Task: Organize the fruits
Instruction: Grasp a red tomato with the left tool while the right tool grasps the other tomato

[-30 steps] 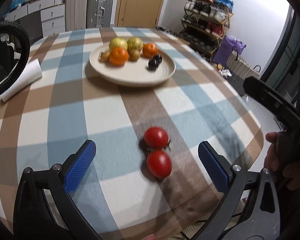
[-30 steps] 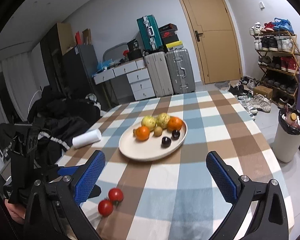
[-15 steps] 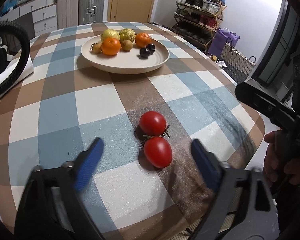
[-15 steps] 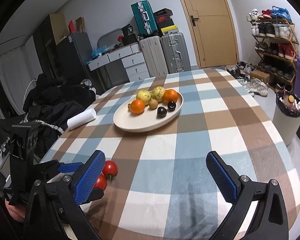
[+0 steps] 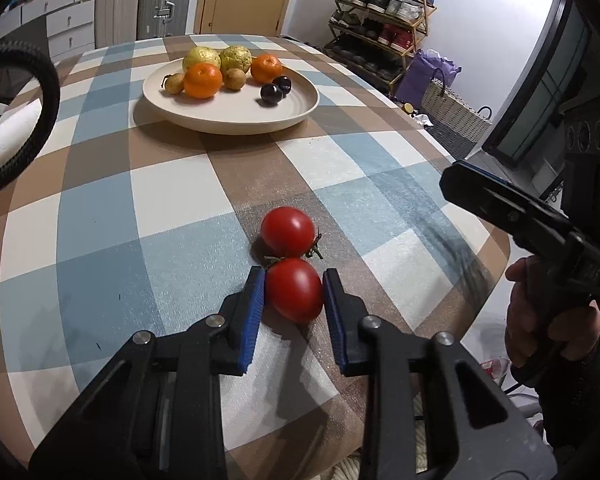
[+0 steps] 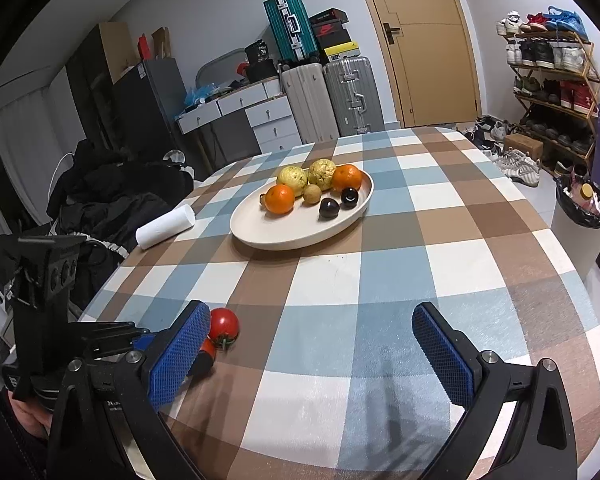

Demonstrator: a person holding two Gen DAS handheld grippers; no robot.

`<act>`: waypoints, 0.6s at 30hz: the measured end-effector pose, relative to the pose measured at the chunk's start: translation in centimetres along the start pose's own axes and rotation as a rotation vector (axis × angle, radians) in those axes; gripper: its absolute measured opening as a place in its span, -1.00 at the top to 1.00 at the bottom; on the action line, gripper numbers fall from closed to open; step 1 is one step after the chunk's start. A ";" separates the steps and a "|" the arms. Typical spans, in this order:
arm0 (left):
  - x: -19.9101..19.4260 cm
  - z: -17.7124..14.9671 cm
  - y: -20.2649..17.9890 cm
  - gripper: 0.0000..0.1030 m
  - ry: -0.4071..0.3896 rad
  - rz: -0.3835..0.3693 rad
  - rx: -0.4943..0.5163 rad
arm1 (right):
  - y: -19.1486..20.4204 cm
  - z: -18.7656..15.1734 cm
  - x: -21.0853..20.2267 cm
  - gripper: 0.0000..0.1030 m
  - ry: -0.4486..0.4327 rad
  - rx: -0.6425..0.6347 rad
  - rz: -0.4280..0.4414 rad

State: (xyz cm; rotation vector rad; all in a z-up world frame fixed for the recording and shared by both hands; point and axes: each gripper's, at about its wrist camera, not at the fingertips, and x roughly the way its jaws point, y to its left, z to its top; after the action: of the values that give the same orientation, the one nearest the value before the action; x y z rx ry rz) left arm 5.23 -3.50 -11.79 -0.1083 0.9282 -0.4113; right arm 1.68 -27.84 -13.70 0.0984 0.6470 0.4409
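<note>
Two tomatoes touch; only the left wrist view shows the left gripper (image 5: pixel 294 290) pinching the nearer tomato (image 5: pixel 295 289), while the right gripper (image 6: pixel 308 350) stays spread.

A checked table (image 6: pixel 452 248) carries a plate (image 6: pixel 284 236) of fruit, two tomatoes (image 5: pixel 287 231) and a paper roll (image 6: pixel 165 226).

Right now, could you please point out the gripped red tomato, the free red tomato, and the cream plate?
gripped red tomato (image 5: pixel 294 289), left wrist view, front skin.
free red tomato (image 5: pixel 287 231), left wrist view, top.
cream plate (image 5: pixel 236 118), left wrist view, near rim.
</note>
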 end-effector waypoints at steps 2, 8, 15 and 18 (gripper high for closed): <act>-0.2 -0.1 0.3 0.49 -0.006 -0.003 -0.002 | 0.0 0.0 0.0 -1.00 0.001 0.000 0.003; -1.7 -0.1 1.7 0.49 -0.044 -0.004 -0.025 | 0.6 -0.1 0.3 -1.00 0.015 -0.009 0.014; -4.0 0.0 4.0 0.49 -0.103 0.012 -0.061 | 2.1 -0.3 1.9 -1.00 0.066 -0.030 0.068; -4.8 0.1 4.9 0.49 -0.126 0.021 -0.071 | 3.1 -0.5 3.0 -0.99 0.094 -0.051 0.080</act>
State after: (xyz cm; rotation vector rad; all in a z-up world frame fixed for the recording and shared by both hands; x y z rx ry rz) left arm 4.22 2.80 -9.44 -0.1873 0.8193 -0.3479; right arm 2.37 -23.76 -15.05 0.0557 0.7254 0.5415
